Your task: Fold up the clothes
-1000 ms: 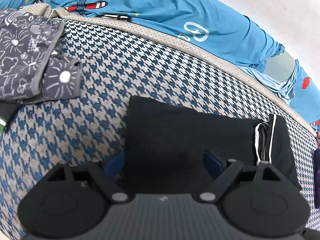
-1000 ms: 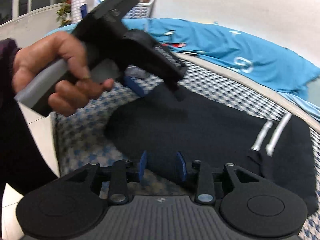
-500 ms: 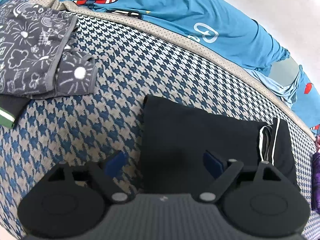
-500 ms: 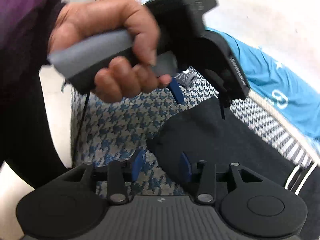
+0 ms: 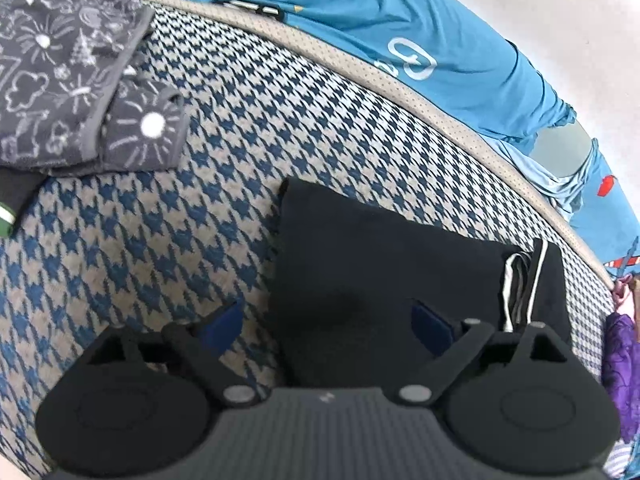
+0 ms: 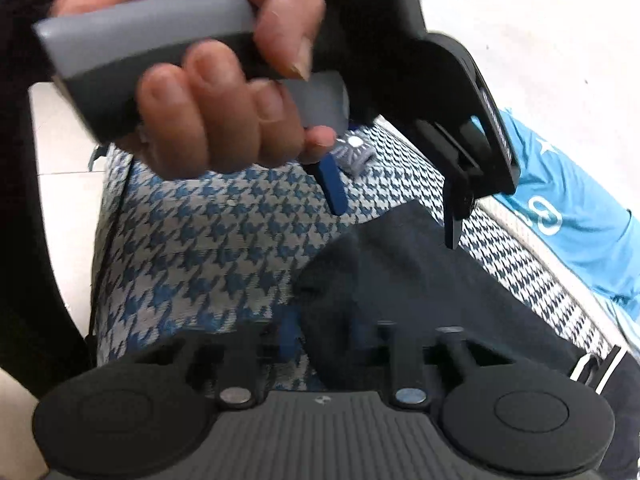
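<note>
L tongs (image 5: 326,322) spread wide, gripping nothing, hovering over left edge of folded black garment (image 5: 384,264) on houndstooth cushion (image 5: 168,240), R tongs (image 6: 320,340) blurred w/ blades astride garment's corner, can't tell if clenched; grey printed cloth (image 5: 68,92) & blue bedding (image 5: 420,28) beyond.

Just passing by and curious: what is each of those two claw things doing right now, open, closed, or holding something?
Left gripper: open, holding nothing, above the black garment.
Right gripper: open around the garment's corner, not clamped.
</note>
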Action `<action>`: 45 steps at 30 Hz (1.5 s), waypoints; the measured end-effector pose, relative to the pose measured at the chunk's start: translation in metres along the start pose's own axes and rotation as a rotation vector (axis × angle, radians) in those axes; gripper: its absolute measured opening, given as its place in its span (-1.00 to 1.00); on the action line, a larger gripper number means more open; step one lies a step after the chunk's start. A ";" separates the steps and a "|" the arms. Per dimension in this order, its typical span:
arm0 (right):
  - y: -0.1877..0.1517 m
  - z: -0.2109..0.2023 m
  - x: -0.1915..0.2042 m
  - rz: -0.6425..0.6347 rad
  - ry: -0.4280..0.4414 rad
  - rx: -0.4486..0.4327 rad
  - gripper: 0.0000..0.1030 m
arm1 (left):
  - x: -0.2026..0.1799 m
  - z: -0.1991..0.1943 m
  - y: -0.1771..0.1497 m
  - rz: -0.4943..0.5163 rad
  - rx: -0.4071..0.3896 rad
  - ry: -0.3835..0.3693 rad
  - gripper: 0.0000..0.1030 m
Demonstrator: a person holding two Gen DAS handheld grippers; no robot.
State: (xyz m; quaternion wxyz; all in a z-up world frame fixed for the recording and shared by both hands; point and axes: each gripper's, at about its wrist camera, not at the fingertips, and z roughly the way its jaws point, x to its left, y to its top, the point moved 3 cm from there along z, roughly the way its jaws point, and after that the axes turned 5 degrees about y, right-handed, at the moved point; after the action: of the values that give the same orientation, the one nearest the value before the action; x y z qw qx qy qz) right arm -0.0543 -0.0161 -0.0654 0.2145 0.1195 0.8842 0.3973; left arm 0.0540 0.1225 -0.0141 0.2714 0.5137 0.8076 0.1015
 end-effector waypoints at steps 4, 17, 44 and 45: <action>0.004 -0.009 -0.021 0.139 0.017 -0.025 -0.81 | 0.002 0.001 0.001 -0.040 0.018 -0.021 0.80; 0.008 -0.034 -0.069 0.393 0.073 -0.086 -0.81 | -0.002 0.024 0.006 -0.183 0.079 -0.140 0.75; 0.000 -0.086 -0.092 0.383 -0.058 -0.153 -0.81 | -0.070 0.021 0.023 -0.207 -0.164 -0.215 -0.86; -0.003 -0.090 -0.095 0.387 -0.069 -0.156 -0.81 | -0.077 0.020 0.023 -0.197 -0.171 -0.222 -0.86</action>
State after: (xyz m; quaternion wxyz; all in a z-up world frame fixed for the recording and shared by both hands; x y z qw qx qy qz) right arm -0.0135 -0.1128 0.0128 0.1728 0.2837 0.8035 0.4941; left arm 0.1074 0.0620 0.0053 0.4104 0.4152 0.8074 0.0855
